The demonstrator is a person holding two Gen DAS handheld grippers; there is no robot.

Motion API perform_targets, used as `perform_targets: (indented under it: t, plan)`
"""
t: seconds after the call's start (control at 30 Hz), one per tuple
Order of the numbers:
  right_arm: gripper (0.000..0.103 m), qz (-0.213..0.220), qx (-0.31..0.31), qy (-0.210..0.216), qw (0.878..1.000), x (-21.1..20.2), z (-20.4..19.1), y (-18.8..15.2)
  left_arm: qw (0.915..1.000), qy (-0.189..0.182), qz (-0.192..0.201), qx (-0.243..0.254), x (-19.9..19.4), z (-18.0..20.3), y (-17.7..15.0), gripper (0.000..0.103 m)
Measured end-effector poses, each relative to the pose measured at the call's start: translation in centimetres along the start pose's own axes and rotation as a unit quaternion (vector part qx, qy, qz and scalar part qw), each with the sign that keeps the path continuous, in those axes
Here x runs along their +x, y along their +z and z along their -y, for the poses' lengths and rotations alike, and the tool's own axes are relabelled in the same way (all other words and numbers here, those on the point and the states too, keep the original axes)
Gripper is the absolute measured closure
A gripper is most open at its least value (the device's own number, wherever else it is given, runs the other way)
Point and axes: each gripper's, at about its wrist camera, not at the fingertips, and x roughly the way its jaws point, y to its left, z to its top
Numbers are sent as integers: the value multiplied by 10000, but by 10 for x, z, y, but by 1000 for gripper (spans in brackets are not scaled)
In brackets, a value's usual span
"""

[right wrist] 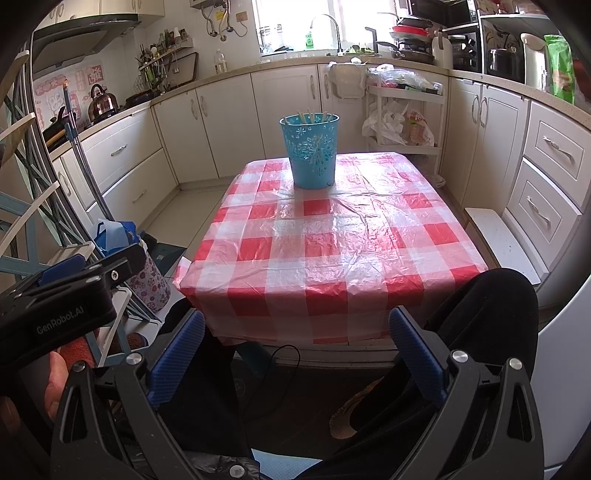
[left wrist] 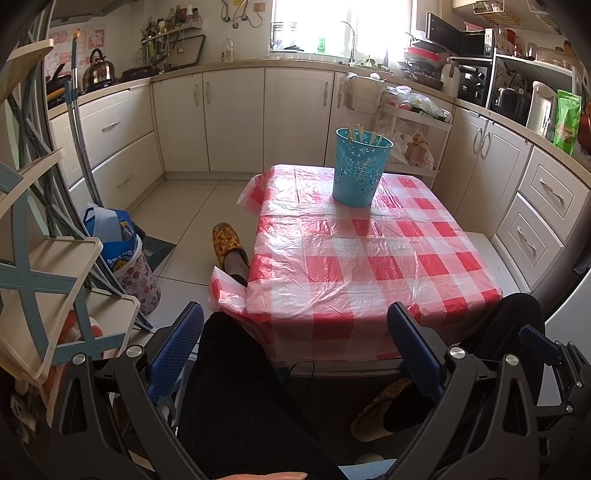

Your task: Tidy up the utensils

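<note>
pale wooden utensils (right wrist: pixel 310 116) standing upright in perforated turquoise plastic bin (right wrist: pixel 312 151) at far end of red-and-white checked plastic tablecloth (right wrist: pixel 332 236); left gripper (left wrist: pixel 295 354) and right gripper (right wrist: pixel 295 354) spread apart, empty, held low before near edge; sorting seemingly complete or unstarted, next a forward reach.

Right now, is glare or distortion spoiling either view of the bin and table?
Left wrist view: the window is blown out white, sunlight sheens the tablecloth, and fisheye bends the cabinets; the blue bin with its sticks stays sharp. Right wrist view: same washed-out window, glare on the cloth's middle, bin clear, corners vignetted dark.
</note>
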Motion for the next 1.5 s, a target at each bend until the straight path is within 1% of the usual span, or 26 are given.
perform_targets:
  t: [0.57,1.5]
  plan:
    - [7,-33,-9,-4,10000,2,2,-6,10000,-6,-11,-1,0,-1,1,8]
    - [7,-83,-34,-5,10000,5,2,-4,10000,-23,-48,-17,1,-2,1,8]
